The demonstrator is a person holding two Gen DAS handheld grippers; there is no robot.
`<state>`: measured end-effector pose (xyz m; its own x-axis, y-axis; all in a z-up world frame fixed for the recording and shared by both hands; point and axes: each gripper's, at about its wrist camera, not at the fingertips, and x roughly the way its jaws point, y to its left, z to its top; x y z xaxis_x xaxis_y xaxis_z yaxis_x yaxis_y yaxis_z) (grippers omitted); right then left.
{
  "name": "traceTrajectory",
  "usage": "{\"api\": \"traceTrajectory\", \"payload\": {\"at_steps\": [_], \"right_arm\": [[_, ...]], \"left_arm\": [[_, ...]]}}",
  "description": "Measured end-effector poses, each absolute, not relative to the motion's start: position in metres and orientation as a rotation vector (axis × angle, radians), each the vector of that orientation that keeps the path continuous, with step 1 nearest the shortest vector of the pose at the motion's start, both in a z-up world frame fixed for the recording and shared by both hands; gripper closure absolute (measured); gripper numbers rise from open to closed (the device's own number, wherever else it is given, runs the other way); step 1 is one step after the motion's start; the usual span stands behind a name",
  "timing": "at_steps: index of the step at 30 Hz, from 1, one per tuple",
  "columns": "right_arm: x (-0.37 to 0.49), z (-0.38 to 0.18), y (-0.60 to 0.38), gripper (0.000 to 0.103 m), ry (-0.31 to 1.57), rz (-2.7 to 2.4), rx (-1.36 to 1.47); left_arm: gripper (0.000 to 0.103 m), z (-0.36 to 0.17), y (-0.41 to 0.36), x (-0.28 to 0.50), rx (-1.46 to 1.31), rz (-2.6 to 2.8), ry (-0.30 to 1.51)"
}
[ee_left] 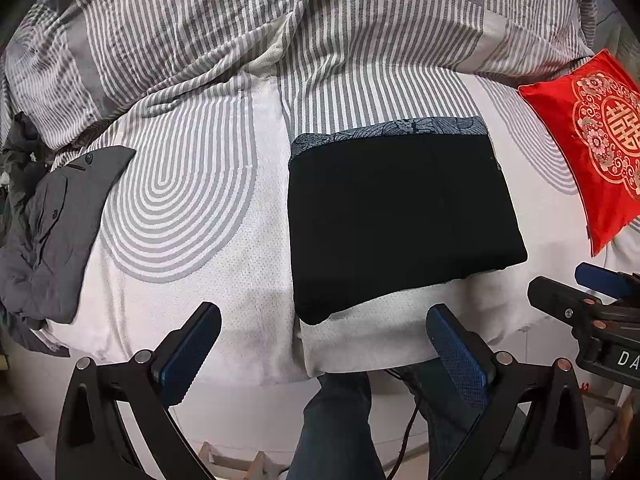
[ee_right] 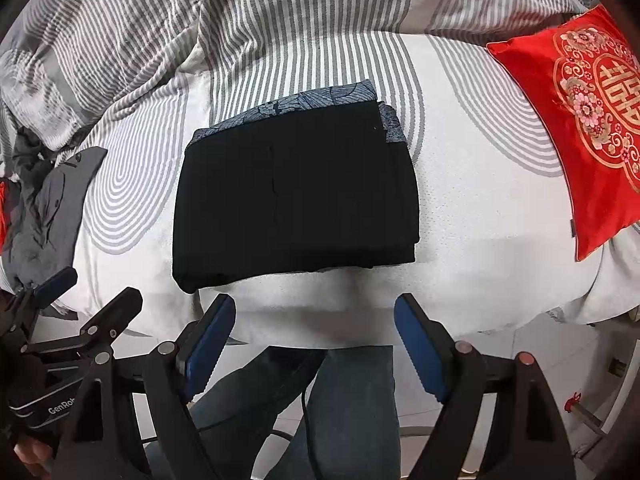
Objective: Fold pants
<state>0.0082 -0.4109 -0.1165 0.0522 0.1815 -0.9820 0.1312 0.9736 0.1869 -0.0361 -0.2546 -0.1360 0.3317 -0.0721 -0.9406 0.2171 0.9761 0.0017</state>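
The black pants [ee_left: 400, 220] lie on the bed [ee_left: 248, 280] as a compact, squared-off bundle, several layers thick along the near edge as my right camera shows it. They sit on top of a folded blue patterned cloth [ee_left: 420, 126], which peeks out along the far edge at 12 o'clock of the bundle and a little at its right side. From my left camera the bundle sits at about 1 o'clock, just beyond the bed's near edge; from my right it is at about 11 o'clock.

My left tongs [ee_left: 324, 340] are spread wide apart and hold nothing, hanging off the bed's edge, clear of the fabric. My right tongs [ee_right: 316, 338] are likewise wide apart and empty, just short of the pants.

I judge the folding to be done: edges look even, no leg trails loose. At most a small squaring-up remains.

A crumpled grey garment [ee_left: 56, 232] lies well apart at 9 o'clock, a red cushion [ee_left: 592, 148] at 2 o'clock, and the striped duvet [ee_left: 280, 20] is bunched at 12 o'clock.
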Motion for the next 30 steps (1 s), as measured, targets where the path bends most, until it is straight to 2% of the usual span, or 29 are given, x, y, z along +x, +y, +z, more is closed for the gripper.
{"api": "traceTrajectory", "payload": {"at_steps": [30], "right_arm": [[0.0119, -0.1135, -0.4025, 0.019, 1.514, 0.023, 0.231]], "left_arm": [[0.000, -0.1331, -0.2496, -0.0377, 0.133, -0.203, 1.194]]}}
